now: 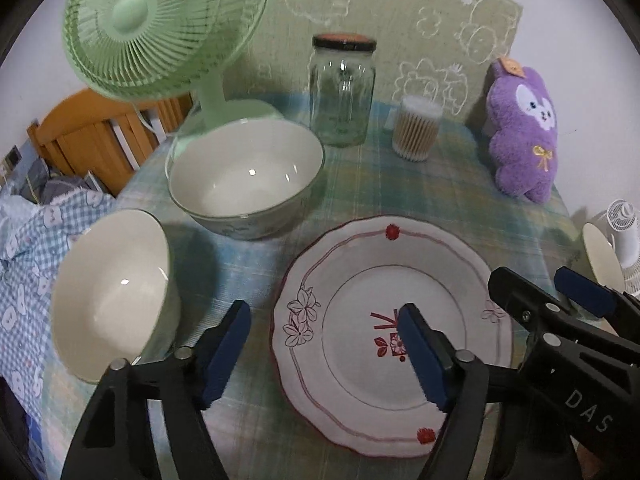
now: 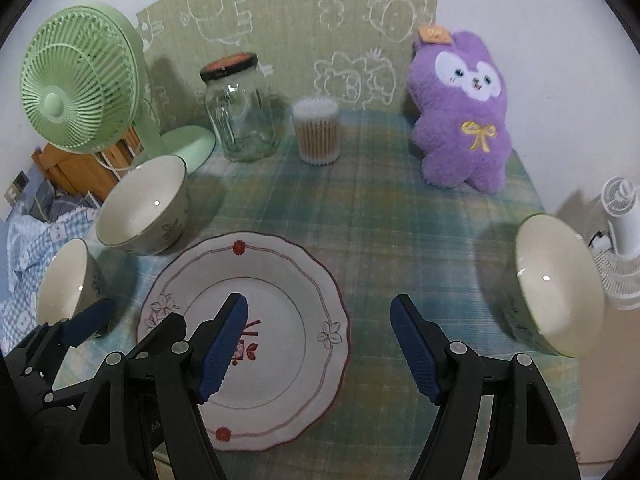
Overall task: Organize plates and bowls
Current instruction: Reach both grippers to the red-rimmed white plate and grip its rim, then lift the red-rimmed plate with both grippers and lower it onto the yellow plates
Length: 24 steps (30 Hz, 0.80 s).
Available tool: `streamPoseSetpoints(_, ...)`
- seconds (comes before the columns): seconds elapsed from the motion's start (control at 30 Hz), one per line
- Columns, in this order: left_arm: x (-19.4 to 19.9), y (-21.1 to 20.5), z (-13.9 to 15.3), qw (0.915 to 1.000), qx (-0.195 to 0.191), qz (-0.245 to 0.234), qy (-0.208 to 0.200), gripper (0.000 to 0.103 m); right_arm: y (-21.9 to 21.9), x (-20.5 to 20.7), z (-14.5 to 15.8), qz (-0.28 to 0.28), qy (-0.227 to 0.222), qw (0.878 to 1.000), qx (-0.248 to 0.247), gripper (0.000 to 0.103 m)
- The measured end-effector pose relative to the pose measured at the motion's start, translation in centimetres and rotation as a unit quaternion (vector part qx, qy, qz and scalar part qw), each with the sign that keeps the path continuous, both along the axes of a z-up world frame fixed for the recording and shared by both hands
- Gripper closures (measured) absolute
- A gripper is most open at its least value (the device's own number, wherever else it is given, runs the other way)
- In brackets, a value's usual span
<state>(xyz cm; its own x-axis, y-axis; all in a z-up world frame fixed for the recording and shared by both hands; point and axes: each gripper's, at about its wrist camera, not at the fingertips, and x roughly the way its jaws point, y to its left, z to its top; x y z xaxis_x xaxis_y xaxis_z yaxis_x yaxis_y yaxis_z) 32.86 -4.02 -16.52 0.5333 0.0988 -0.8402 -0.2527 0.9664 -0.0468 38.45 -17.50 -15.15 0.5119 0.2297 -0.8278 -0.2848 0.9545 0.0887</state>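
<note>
We take the scalloped plate (image 1: 394, 336) with the red rim line and flower prints as our landmark; it lies flat on the plaid cloth of the desk (image 2: 392, 216). Our left claw (image 1: 324, 354) hangs above the plate's left edge with its jaws apart and nothing between them: one blue pad is over the cloth just left of the rim, the other over the red mark at the plate's middle. Our right claw (image 2: 320, 350) is likewise released and empty, straddling the plate's right edge, its left pad over the plate's well and its right pad over bare cloth to the right of the plate. Whether either claw touches the plate we cannot tell. Just beyond the plate's far-left rim stands the big bowl (image 1: 246, 178), upright and empty. To the left of the plate, near the desk's edge, sits a small bowl (image 1: 114, 296), also empty. Well to the right of the plate, near the opposite edge of the desk, is a third bowl (image 2: 558, 286). Farther behind the plate, along the wall, we see a green fan (image 2: 80, 80), a lidded glass jar (image 2: 240, 110), a tub of cotton swabs (image 2: 318, 130) and a purple plush toy (image 2: 460, 112). Off the desk beyond the third bowl stands a white fan (image 2: 620, 240).
</note>
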Motion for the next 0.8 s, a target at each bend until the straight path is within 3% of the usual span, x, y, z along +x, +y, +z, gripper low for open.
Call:
streamPoseSetpoints(0.13, 0.8, 0.5, -1.3, 0.9997, -0.003, 0.009, 0.021, 0.038, 0.5, 0.8, -1.6, 0.006, 0.015, 1.0, 0.0, 0.027)
streamPoseSetpoints(0.47, 2.0, 1.1, -3.5, 0.9986, -0.012, 0.01, 0.051, 0.053, 0.8, 2.1, -4.5, 0.005, 0.059, 0.998, -0.005, 0.044)
streamPoseSetpoints(0.63, 2.0, 1.4, -3.7, 0.9987, -0.017, 0.008, 0.047, 0.054, 0.9, 2.5, -5.6, 0.005, 0.076, 0.997, -0.009, 0.051)
streamPoseSetpoints(0.8, 2.1, 1.3, -3.8, 0.9989, -0.011, 0.003, 0.047, 0.054, 1.8, 2.5, -5.7, 0.004, 0.064, 0.998, -0.028, 0.052)
